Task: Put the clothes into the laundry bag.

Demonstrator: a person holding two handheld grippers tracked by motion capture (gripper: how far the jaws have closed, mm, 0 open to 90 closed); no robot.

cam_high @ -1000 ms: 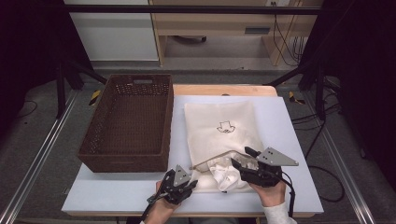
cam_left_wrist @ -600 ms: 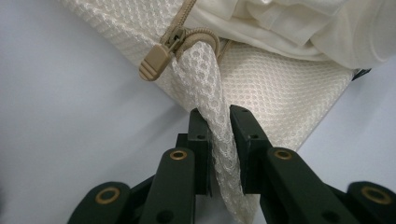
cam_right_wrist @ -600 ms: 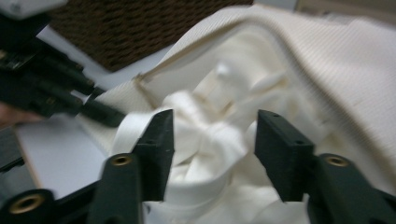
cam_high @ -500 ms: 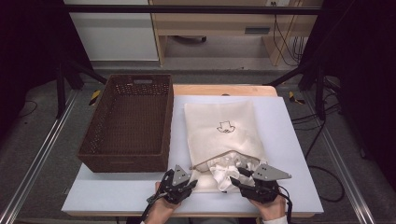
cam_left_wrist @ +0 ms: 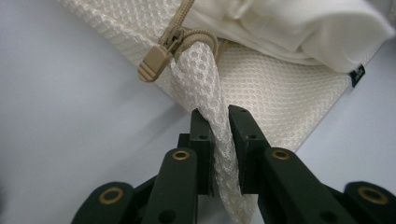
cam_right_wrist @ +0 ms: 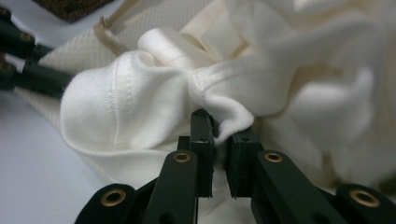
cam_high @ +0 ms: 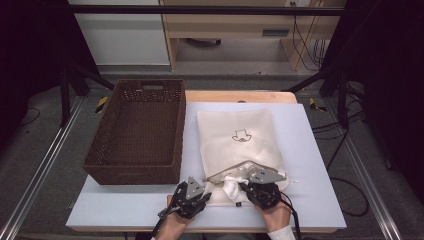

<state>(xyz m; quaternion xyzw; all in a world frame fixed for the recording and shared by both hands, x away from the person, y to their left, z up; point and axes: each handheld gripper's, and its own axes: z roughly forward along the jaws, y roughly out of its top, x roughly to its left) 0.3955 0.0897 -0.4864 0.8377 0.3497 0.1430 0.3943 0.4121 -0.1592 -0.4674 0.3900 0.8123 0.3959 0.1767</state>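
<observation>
pale table (cam_high: pixel 310 200) carries brown wicker basket (cam_high: pixel 137 132) left, cream mesh bag (cam_high: pixel 240 145) right.

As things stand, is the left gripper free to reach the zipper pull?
Probably not: the left gripper is shut on the mesh bag's corner. The zipper pull lies uncovered just beyond, but reaching it would mean letting go.

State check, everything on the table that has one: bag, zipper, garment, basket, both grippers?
Mesh bag: flat, near end open.
Zipper pull: at the left corner, unzipped.
White garment: bunched in the opening.
Basket: upright, empty.
Left gripper: shut on mesh.
Right gripper: just closed on garment.
</observation>
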